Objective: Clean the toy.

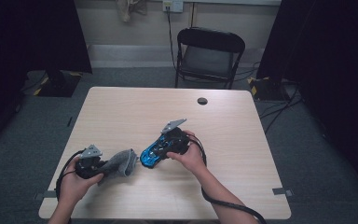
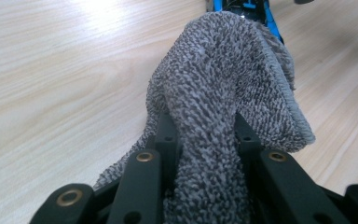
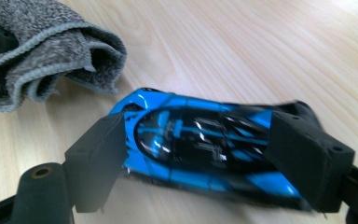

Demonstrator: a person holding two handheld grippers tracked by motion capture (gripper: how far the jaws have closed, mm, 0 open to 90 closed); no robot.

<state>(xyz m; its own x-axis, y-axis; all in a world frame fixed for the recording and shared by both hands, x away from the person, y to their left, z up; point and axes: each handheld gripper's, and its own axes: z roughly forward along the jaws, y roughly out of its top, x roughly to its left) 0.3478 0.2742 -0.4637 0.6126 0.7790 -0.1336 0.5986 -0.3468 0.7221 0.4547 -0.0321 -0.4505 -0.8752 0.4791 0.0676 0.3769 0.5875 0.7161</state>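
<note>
A grey terry towel [image 1: 123,162] lies bunched at the table's front left, and my left gripper [image 1: 108,167] is shut on its near end. In the left gripper view the towel [image 2: 223,74] rises in a fold from between the black jaws of my left gripper [image 2: 205,140]. A blue and black toy car [image 1: 150,155] sits just right of the towel. My right gripper [image 3: 205,154] straddles the car [image 3: 200,144] lengthwise, one pad at its nose and one at its tail. The jaws stand wide and the car looks blurred between them.
The light wooden table [image 1: 223,140] has a small dark hole [image 1: 202,101] near its far edge. A black folding chair [image 1: 209,56] stands behind the table. Cables trail from both grippers off the near edge.
</note>
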